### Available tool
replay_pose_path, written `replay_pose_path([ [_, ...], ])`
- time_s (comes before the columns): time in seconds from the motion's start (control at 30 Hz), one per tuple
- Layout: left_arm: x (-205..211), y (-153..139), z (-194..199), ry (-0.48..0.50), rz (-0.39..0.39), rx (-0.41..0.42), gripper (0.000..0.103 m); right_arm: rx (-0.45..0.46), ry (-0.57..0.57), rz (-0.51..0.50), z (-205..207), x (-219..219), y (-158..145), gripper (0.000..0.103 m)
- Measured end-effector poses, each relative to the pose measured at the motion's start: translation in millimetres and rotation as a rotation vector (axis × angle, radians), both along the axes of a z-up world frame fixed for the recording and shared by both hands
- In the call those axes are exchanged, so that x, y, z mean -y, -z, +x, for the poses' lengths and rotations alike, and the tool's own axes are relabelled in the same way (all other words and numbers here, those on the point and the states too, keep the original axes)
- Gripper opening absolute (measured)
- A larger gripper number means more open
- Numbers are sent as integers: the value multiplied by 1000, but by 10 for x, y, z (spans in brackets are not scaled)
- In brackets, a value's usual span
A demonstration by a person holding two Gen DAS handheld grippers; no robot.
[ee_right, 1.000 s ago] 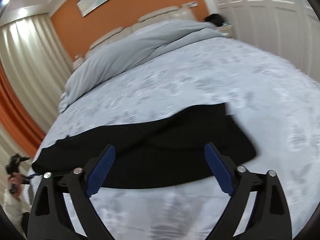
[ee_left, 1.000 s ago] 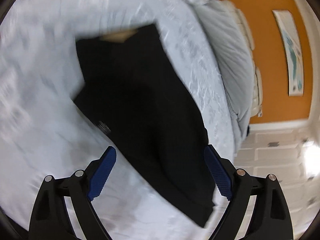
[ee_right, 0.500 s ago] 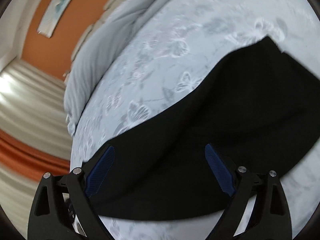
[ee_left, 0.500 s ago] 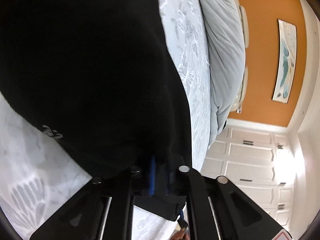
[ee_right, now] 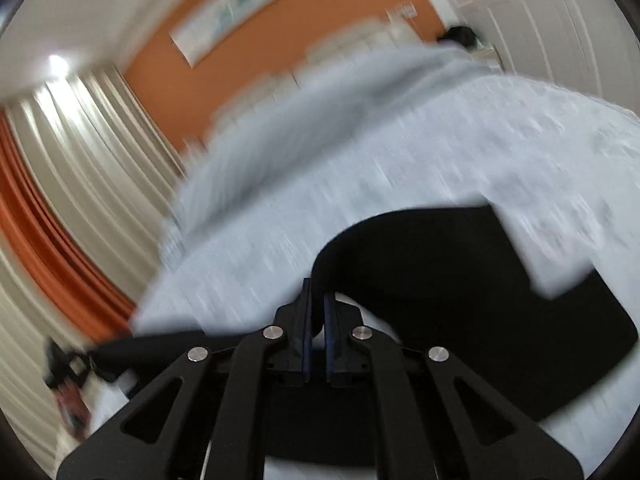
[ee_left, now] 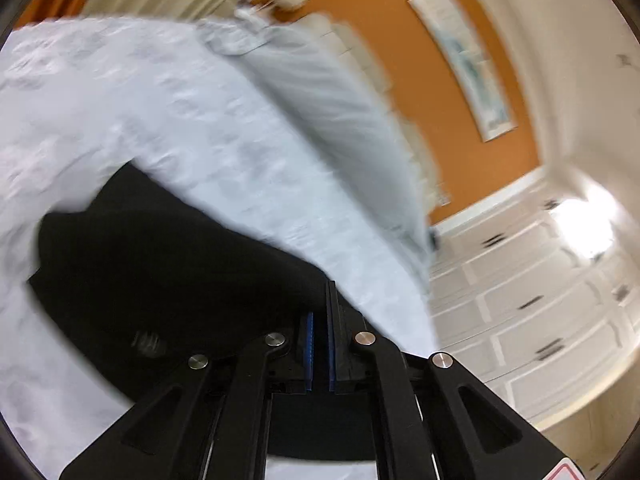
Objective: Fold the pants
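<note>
**Both Tongs Now Clamped on the Pants**

The bed [ee_left: 168, 120] is lying broad and pale under everything, its grey duvet [ee_left: 340, 120] bunched toward the orange wall [ee_right: 240, 64]. Across the sheet the black pants [ee_left: 160, 264] are peeling up at one edge. A second ago both tongs were gaping wide above the cloth; now the left gripper [ee_left: 320, 316] is pinching the fabric tight, and the right gripper [ee_right: 316, 312] is biting down on the raised hem too. To my eye, the fold is getting under way, with the cloth ready to be carried over.
</note>
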State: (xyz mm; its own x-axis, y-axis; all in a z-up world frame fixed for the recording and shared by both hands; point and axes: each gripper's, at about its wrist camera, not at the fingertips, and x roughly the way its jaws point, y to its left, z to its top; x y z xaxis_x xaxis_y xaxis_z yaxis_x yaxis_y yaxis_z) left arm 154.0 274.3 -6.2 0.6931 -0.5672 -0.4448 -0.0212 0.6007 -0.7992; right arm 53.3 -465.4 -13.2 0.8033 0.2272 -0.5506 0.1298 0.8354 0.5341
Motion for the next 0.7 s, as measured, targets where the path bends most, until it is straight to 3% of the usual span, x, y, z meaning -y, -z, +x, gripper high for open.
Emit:
replay_pose_path([
  [0.07, -82, 395, -8, 5, 5, -176, 3, -231, -26, 59, -12, 4, 519, 4],
  [0.13, -63, 728, -41, 13, 80, -321, 3, -368, -49, 38, -1, -51, 822, 5],
  [0.23, -70, 801, -103, 32, 61, -350, 6, -392, -78, 4, -22, -111, 838, 17],
  [0.3, -155, 681, -169, -3, 5, -310, 24, -373, -50, 51, -54, -21, 757, 56],
  [0.33, -207, 611, -221, -40, -25, -290, 55, -362, -19, 73, -61, 47, 734, 86],
  [0.37, -258, 600, -239, -75, -41, -286, 77, -323, 36, 94, -87, 143, 665, 88],
  [0.4, -318, 576, -237, -108, -54, -286, 80, -296, 59, 100, -109, 214, 625, 88],
  [0.53, -566, 661, -280, -192, -206, -296, 80, -235, 115, 153, -172, 389, 512, 88],
  [0.7, -578, 785, -264, -203, -316, -332, 80, -259, 87, 62, -139, 310, 442, 88],
])
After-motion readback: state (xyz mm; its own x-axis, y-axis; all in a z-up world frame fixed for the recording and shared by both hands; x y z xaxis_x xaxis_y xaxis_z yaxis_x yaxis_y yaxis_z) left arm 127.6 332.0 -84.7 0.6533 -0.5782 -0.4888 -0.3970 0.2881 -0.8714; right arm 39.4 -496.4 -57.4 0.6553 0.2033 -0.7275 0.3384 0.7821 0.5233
